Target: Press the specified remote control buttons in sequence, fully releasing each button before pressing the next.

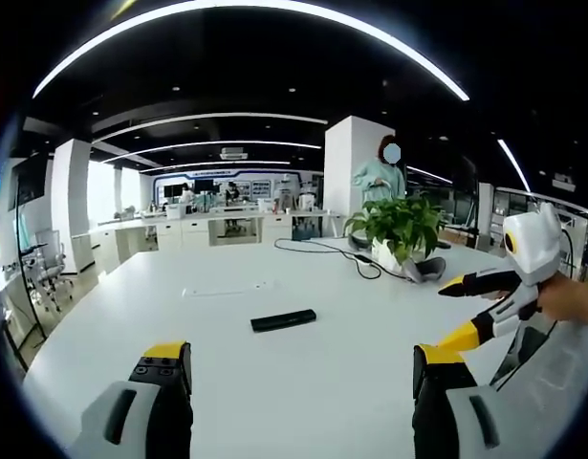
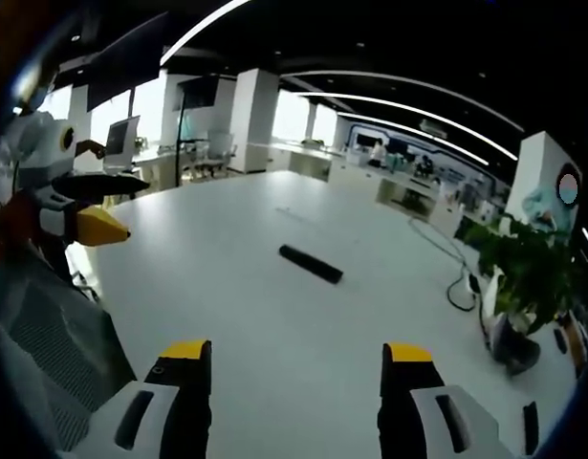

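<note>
Left gripper view takes in a wide white table point(image 1: 303, 287) with the black remote control point(image 1: 283, 320) lying flat near its middle, well ahead of the left gripper point(image 1: 300, 368), whose two yellow-tipped jaws stand spread apart over bare tabletop, holding nothing. Its buttons are too small to make out. Beyond it sits a potted green plant point(image 1: 401, 226), with a dark cable point(image 1: 327, 249) trailing across the table; the pot is partly hidden by leaves. A person point(image 1: 381, 178) stands behind the plant, cut off below by it. At the right edge the right gripper point(image 1: 456, 311) enters, jaws parted, its rear half cut off. Right gripper view shows that gripper's jaws spread, empty, well short of the remote, with the left gripper coming in at the left edge.
</note>
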The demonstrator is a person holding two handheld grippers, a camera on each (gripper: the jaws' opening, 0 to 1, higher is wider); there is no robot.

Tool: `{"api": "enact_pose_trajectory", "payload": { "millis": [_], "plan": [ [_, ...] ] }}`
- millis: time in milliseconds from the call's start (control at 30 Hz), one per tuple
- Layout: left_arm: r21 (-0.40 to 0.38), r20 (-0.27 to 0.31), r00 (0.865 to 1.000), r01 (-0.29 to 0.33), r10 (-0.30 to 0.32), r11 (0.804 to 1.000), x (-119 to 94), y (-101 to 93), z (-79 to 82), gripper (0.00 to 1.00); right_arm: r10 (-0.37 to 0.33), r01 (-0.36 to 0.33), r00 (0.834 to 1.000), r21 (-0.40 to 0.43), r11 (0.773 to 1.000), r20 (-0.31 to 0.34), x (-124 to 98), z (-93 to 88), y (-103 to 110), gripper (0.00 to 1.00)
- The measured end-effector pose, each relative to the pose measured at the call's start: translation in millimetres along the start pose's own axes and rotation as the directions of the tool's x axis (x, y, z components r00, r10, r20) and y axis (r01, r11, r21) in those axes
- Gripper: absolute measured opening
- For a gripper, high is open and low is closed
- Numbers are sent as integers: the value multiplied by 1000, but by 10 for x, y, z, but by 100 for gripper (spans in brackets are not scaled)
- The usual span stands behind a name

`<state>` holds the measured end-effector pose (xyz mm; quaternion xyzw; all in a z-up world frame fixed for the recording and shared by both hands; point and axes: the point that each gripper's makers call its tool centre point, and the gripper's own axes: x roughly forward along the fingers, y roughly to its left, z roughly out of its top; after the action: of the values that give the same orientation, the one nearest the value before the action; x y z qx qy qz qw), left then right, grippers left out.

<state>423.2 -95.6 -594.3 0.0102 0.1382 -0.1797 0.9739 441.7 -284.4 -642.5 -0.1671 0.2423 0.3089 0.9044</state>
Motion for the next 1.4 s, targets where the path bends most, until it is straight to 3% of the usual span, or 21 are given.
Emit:
{"api": "enact_pose_trajectory", "payload": {
  "millis": [1400],
  "plan": [
    [-1, 0, 1000, 6, -6, 1000, 3, -6, -3, 100, 5, -5, 1000, -19, 1000, -17, 8, -29, 19, 69]
  ]
}}
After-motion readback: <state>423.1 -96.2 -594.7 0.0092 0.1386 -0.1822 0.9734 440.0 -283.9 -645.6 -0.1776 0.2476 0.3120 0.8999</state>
